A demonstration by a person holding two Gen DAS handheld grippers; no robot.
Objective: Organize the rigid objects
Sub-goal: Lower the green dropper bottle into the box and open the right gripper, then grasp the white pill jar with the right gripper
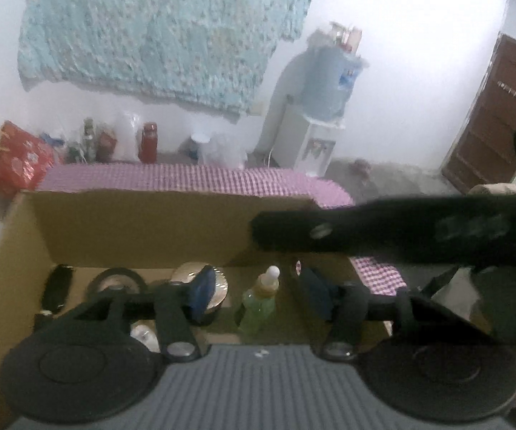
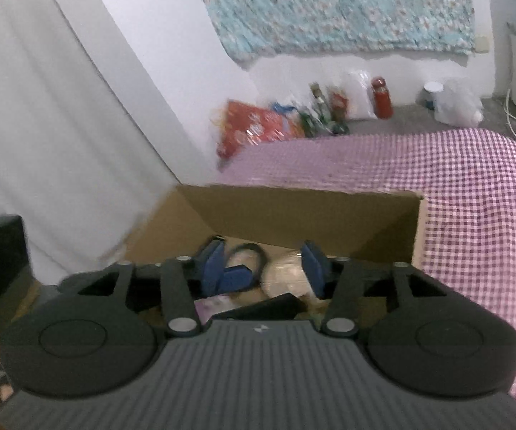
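Observation:
An open cardboard box (image 1: 114, 229) sits on a purple checked cloth (image 1: 186, 177). Inside lie a green dropper bottle (image 1: 259, 302), a shiny metal lid (image 1: 218, 281), a black tape roll (image 1: 114, 279) and a black oblong item (image 1: 57, 286). My left gripper (image 1: 258, 294) is open and empty above the box, its blue pads on either side of the bottle. My right gripper (image 2: 263, 268) is open and empty over the same box (image 2: 294, 211). The other gripper's arm (image 1: 383, 229) crosses the left wrist view from the right.
Beyond the bed, the floor holds a red bag (image 1: 18, 161), bottles, a red flask (image 1: 148, 141) and a water dispenser (image 1: 311, 132). A brown door (image 1: 491, 132) stands at right. A white curtain (image 2: 43, 125) hangs left of the box.

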